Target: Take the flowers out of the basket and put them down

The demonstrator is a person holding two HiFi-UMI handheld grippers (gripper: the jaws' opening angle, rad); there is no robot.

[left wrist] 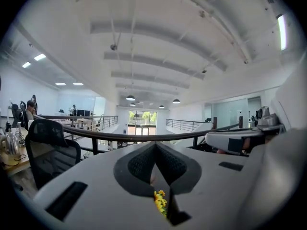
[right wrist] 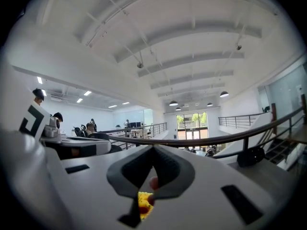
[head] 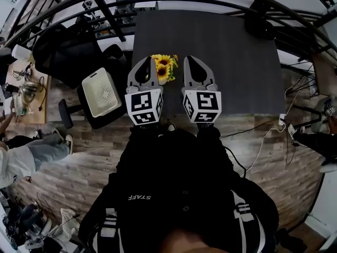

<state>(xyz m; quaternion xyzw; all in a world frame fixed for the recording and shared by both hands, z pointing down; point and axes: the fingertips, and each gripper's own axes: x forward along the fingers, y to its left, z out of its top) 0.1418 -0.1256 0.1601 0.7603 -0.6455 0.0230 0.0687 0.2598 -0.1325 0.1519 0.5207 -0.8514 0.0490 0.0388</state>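
Two clenched, empty tools: your left gripper [head: 144,60], right gripper [head: 194,60] | yellow sunflower bunch [head: 164,67] lay loose on dark grey table [head: 237,51] | set-down judged done; you had nothing left.

Sunflowers [head: 164,67]: small bunch, yellow petals, dark centres, green leaves. Lies on the dark worktop [head: 231,62], between left hand-held gripper [head: 143,62] and right hand-held gripper [head: 196,62], below their tips, touching neither.

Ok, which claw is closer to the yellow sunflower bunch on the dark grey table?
Left. In the head view the left claw overlaps the left edge of the yellow sunflower bunch; the right claw stands just right of it with a gap.
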